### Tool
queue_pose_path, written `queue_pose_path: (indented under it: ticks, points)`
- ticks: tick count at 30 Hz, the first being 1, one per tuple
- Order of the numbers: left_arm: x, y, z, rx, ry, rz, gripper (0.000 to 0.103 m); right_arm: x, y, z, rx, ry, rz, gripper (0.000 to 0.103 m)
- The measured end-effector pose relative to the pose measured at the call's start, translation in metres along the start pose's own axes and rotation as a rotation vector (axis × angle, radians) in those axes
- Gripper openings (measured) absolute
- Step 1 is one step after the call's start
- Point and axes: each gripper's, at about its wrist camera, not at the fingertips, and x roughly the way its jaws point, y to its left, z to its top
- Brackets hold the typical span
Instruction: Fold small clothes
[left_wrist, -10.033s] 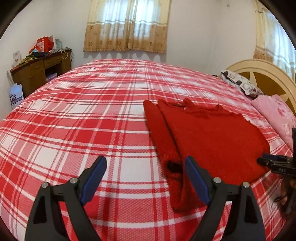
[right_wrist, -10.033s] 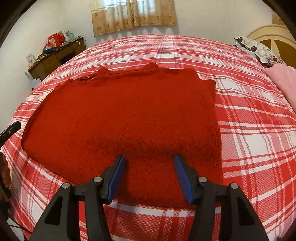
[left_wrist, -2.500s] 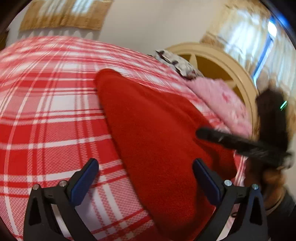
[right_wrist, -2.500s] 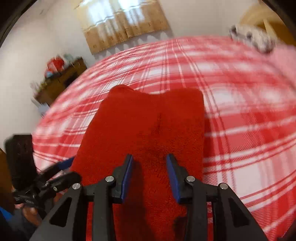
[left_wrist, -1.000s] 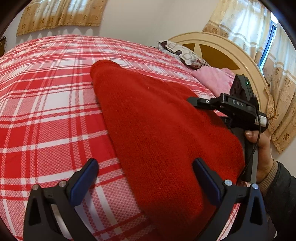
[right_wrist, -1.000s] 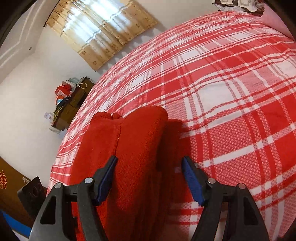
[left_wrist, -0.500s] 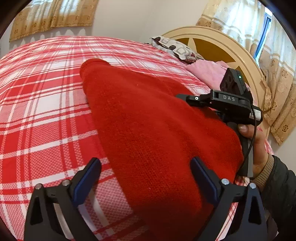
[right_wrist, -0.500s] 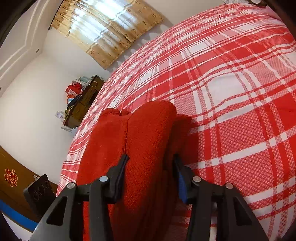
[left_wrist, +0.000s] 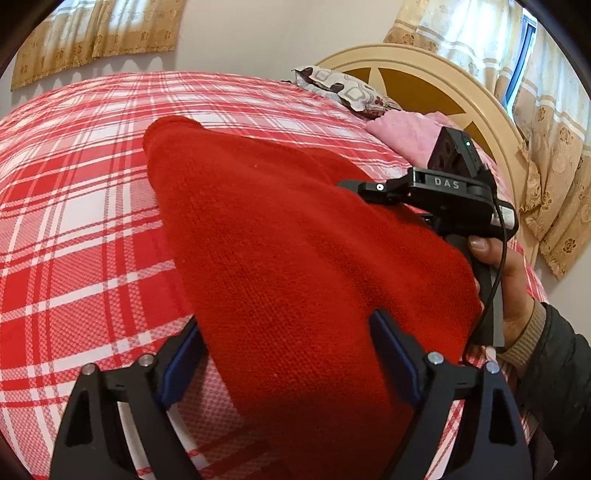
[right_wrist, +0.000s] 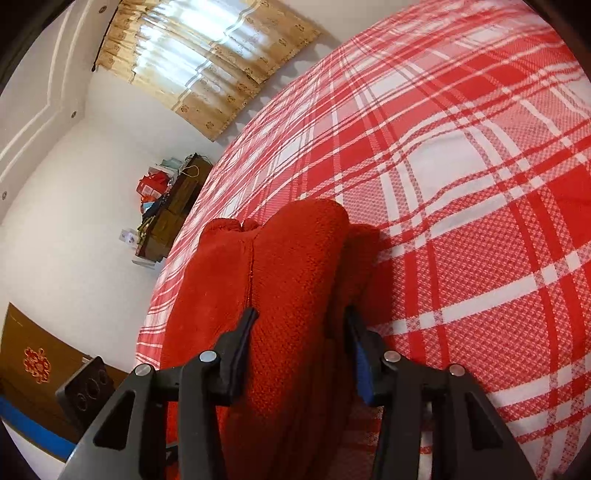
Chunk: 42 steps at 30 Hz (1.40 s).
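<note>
Lying folded on the plaid bed (left_wrist: 74, 221), red sweater (left_wrist: 295, 258), headboard (left_wrist: 443, 85) beyond. Pinching its bunched edge, right tongs (right_wrist: 301, 345), pads pressed into the knit. Closing around its near end, left tongs (left_wrist: 288, 354), still spread, sweater between them.

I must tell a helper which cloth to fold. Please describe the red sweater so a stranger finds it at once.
Find the bed with the red-and-white plaid sheet. Near its edge lies the red knitted sweater, folded into a long strip. Unlike the checked sheet and the pink blanket by the headboard, it is plain, solid red.
</note>
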Motion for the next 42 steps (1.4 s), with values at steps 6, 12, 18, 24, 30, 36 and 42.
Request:
queue_pose_path:
  ticks: [6, 12, 18, 24, 30, 36, 42]
  points:
    - [-0.002, -0.001, -0.001, -0.006, -0.001, -0.023, 0.076, -0.003, 0.011, -0.005, -0.051, -0.020, -0.012, 0.039]
    - [-0.005, -0.009, -0.001, 0.016, -0.015, 0.012, 0.064, -0.004, 0.011, -0.005, -0.043, -0.024, -0.016, 0.038]
    - [-0.008, -0.012, 0.005, 0.019, 0.007, 0.042, 0.054, -0.002, 0.014, -0.006, -0.049, -0.033, -0.035, 0.038]
    - [-0.008, -0.014, 0.006, 0.037, 0.021, 0.061, 0.051, -0.011, 0.023, -0.012, -0.099, -0.076, -0.017, 0.036]
    - [-0.012, -0.019, 0.005, 0.057, 0.018, 0.088, 0.047, -0.010, 0.020, -0.012, -0.086, -0.073, -0.034, 0.035]
    - [-0.017, -0.019, 0.007, 0.033, 0.028, 0.090, 0.046, -0.015, 0.030, -0.019, -0.121, -0.100, -0.055, 0.035]
    - [-0.022, -0.020, 0.004, 0.023, 0.039, 0.101, 0.045, -0.027, 0.038, -0.032, -0.126, -0.133, -0.032, 0.034]
